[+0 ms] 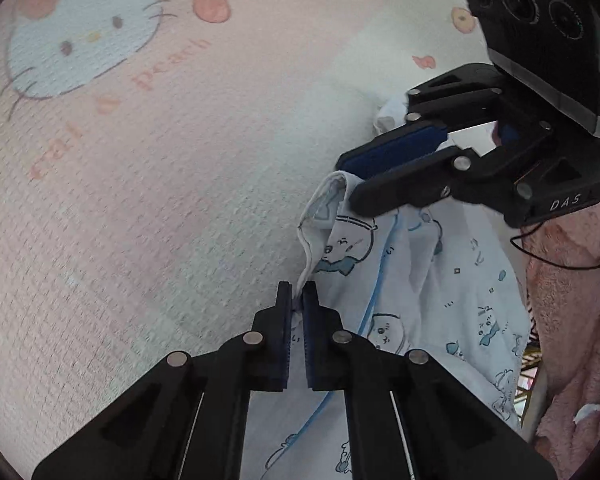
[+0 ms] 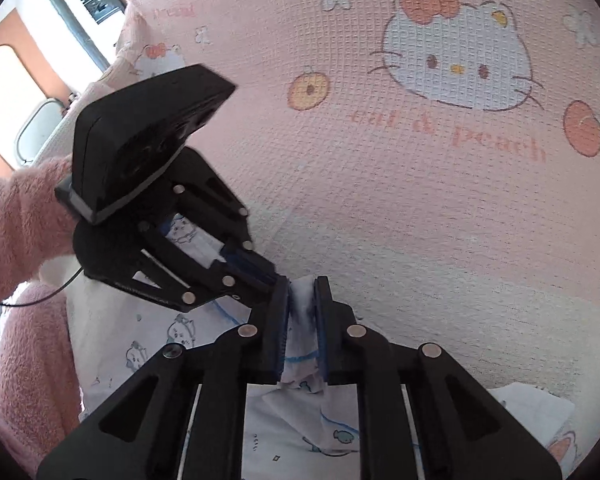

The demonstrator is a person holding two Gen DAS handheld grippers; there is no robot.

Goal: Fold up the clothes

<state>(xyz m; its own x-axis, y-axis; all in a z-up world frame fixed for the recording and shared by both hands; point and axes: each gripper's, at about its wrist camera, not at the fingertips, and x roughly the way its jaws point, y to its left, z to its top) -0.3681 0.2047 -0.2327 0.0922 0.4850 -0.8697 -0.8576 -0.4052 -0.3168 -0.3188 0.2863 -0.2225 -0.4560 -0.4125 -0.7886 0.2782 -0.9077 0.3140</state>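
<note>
A white garment [image 1: 460, 280] with blue cartoon prints and blue piping hangs over a pink bed sheet [image 1: 140, 200]. My left gripper [image 1: 298, 294] is shut on the garment's hemmed edge, with a thin strip of cloth between its pads. Just up and to the right, my right gripper [image 1: 346, 182] pinches the same edge. In the right wrist view my right gripper [image 2: 302, 288] is shut on a bunched fold of the garment [image 2: 300, 420]. There my left gripper [image 2: 274, 274] sits close to its left, tips almost touching it.
The sheet [image 2: 460, 240] carries cat faces, peaches and the words "cat & peach". A person's fluffy pink sleeve [image 2: 16, 216] holds the left gripper, and more pink fleece [image 1: 572, 300] is at the right. A window frame [image 2: 60, 12] shows beyond the bed's far edge.
</note>
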